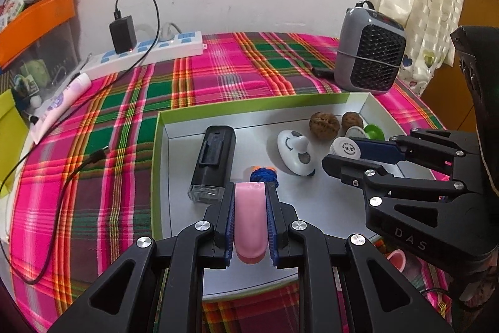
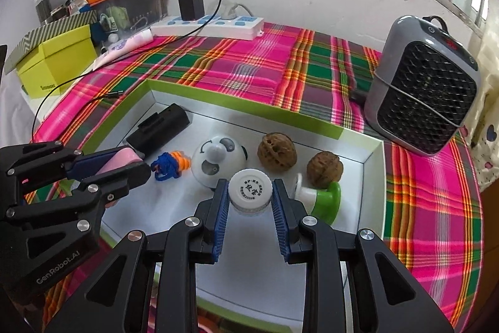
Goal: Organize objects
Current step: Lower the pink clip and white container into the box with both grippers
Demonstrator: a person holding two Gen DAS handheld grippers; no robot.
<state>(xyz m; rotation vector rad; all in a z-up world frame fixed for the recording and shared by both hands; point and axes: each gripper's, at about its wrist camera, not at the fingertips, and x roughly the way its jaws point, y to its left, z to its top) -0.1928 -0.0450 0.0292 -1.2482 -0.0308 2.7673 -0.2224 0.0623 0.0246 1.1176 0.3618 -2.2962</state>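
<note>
Left gripper (image 1: 250,202) clamped on pink piece (image 1: 250,217), long axis along fingers, held over near-left part of green-rimmed tray (image 1: 249,108). Right gripper (image 2: 249,198) gripped white-capped jar (image 2: 249,192), hovering at tray's right half, near walnuts (image 2: 276,153). Both loads above tray; placement directly below. Legible: "GenRobot.AI", "DAS" on gripper bodies; cap print unreadable.

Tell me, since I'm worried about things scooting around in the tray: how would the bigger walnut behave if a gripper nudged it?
The bigger walnut looks round and rests loose on the smooth tray floor, so it would probably roll. Its ridged shell should grip pads fairly well. It seems hard and light, unlikely to crack. It might bump the smaller walnut nearby.
</note>
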